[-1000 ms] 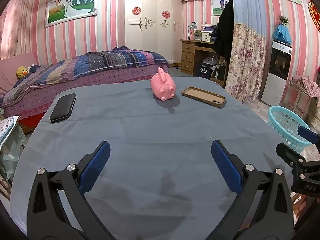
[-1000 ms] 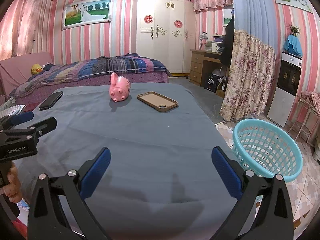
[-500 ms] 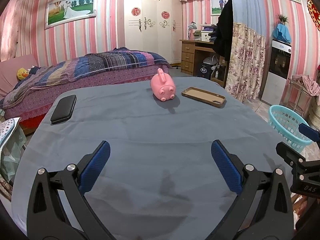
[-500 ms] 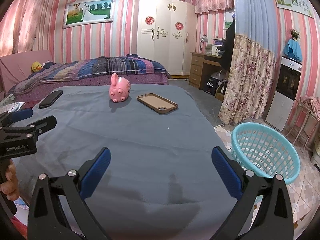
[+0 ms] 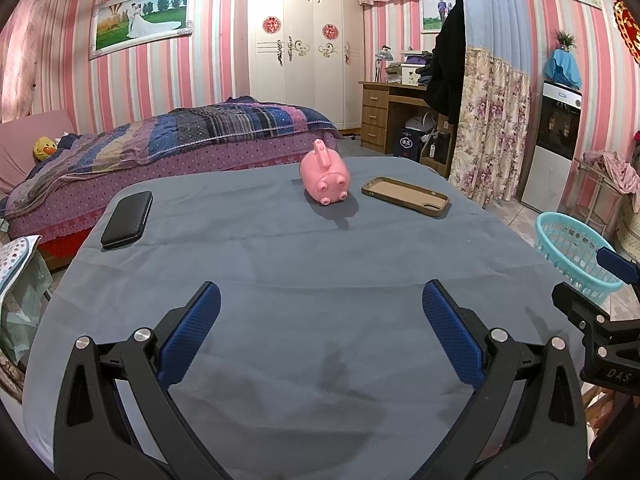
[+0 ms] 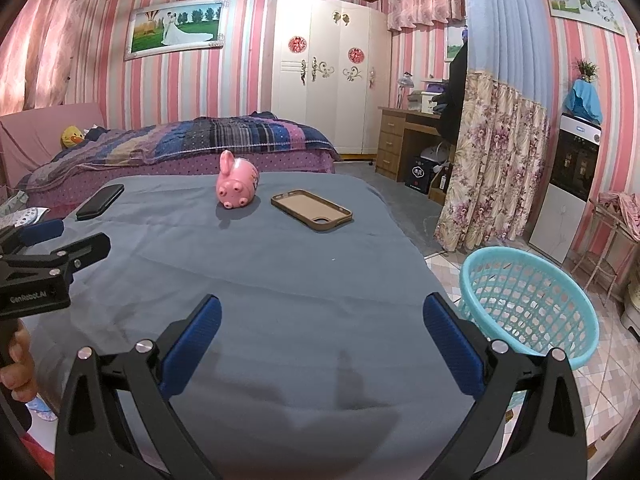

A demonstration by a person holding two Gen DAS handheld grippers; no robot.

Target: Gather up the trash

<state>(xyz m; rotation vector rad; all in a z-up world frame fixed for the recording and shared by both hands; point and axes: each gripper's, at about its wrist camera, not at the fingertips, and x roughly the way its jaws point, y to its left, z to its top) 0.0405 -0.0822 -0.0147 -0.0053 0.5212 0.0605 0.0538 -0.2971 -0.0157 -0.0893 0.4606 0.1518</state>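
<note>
A grey-blue cloth covers the table (image 5: 320, 272) (image 6: 280, 280). At its far side lie a pink pig toy (image 5: 325, 179) (image 6: 237, 185), a brown phone case (image 5: 405, 196) (image 6: 311, 210) and a black case (image 5: 127, 219) (image 6: 100, 201). A turquoise basket (image 6: 528, 300) (image 5: 572, 256) stands on the floor to the right of the table. My left gripper (image 5: 320, 328) hovers open over the near cloth with nothing in it. My right gripper (image 6: 322, 332) is open too, near the table's right edge and close to the basket. Each gripper shows at the side of the other's view.
A bed with a striped quilt (image 5: 180, 140) lies behind the table. A white wardrobe (image 5: 300, 48), a wooden desk (image 5: 396, 116) and a flowered curtain (image 5: 492, 128) stand to the right. A hand (image 6: 18, 368) holds the left tool. A bag (image 5: 20, 280) hangs left of the table.
Both views have shifted slightly; the right gripper has drifted a little, so the basket sits somewhat lower and nearer in its view. Both grippers stay open and empty.
</note>
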